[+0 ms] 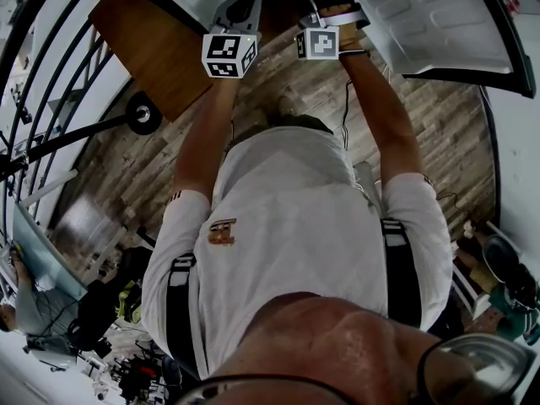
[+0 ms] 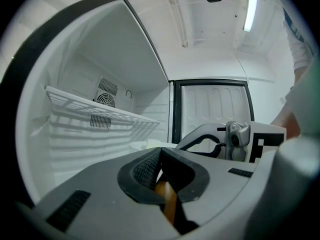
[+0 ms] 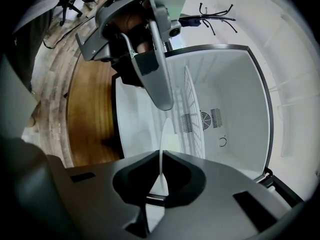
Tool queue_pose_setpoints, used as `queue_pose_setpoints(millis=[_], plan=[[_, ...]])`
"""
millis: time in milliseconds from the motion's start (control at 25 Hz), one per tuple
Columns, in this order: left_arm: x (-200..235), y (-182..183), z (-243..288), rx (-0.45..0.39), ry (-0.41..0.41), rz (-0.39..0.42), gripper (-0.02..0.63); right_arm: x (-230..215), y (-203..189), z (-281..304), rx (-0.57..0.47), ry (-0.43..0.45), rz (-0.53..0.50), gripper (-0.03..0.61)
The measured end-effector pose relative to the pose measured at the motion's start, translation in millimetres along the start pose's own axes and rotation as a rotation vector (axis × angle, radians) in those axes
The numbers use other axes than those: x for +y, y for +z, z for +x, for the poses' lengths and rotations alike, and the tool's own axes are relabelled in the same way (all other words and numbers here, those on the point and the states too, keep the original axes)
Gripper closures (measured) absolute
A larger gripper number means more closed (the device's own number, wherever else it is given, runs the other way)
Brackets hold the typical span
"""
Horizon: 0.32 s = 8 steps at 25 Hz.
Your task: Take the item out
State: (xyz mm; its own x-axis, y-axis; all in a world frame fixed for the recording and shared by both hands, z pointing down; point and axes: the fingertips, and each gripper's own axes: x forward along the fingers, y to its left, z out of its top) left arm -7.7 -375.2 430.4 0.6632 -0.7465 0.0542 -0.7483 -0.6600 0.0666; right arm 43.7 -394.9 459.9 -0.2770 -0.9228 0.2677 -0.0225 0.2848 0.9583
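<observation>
I face an open white fridge compartment (image 2: 75, 149) with a wire shelf (image 2: 100, 111) across it. A thin white plate-like item (image 3: 164, 139), seen edge-on, runs out from between my right gripper's (image 3: 160, 176) pads, which are shut on it. In the left gripper view its pale rim (image 2: 142, 145) shows just past my left gripper (image 2: 159, 154), by the right gripper's (image 2: 182, 145) tips. The left gripper's pads meet; an orange-brown strip shows in the gap behind them and I cannot tell what it is. From the right gripper view the left gripper (image 3: 164, 103) hangs just above the item.
The fridge door (image 1: 422, 15) stands swung open to the right, above both arms. A brown wooden panel (image 1: 156, 49) lies left of the compartment over a plank floor (image 1: 126, 167). A fan vent (image 3: 205, 119) sits in the back wall. A black stand (image 1: 143, 112) is at the left.
</observation>
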Motion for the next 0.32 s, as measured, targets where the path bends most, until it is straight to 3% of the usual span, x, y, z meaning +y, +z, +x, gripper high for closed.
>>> queue_pose_setpoints(millis=[320], plan=[[0.0, 2.1, 0.9, 0.002, -0.002, -0.003, 0.595, -7.6, 1.1, -1.7, 0.002, -0.009, -0.012, 0.540]])
